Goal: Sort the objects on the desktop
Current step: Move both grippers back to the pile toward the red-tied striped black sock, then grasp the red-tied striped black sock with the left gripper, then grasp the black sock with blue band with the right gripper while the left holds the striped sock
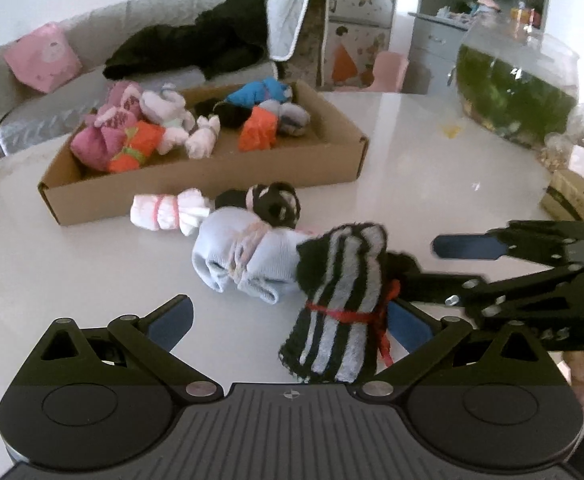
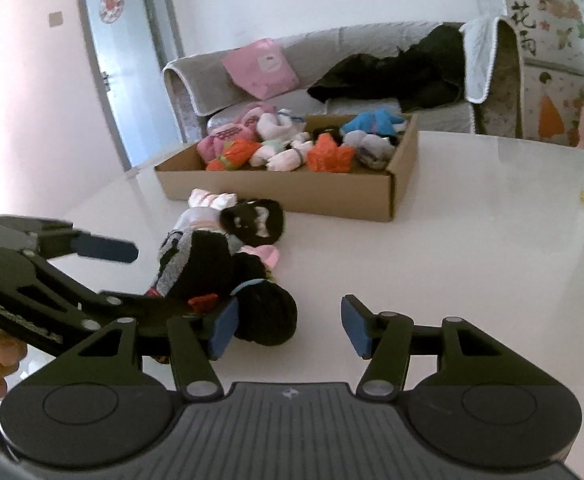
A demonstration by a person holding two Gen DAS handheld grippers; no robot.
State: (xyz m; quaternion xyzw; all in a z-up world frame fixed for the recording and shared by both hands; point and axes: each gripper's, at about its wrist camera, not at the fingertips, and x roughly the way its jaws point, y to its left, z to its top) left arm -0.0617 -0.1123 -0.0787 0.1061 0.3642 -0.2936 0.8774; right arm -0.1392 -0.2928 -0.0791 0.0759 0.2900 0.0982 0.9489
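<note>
A black-and-grey striped sock bundle (image 1: 340, 300) tied with red string lies between the fingers of my open left gripper (image 1: 290, 324), close to its right pad (image 1: 408, 328). Behind it on the white table lie a light blue bundle (image 1: 244, 256), a black-and-white bundle (image 1: 276, 204) and a white-and-pink bundle (image 1: 168, 212). My right gripper (image 2: 288, 332) is open, and a black sock ball (image 2: 268, 316) rests just ahead of its left pad (image 2: 222, 332). A cardboard box (image 1: 212, 184) behind the loose socks holds several coloured sock bundles.
A round fish tank (image 1: 516, 88) stands at the table's far right, with a small cardboard carton (image 1: 576, 200) in front of it. A yellow scrap (image 1: 452, 132) lies on the table (image 1: 412, 168). A grey sofa (image 2: 332, 40) with a black garment sits beyond the table's edge.
</note>
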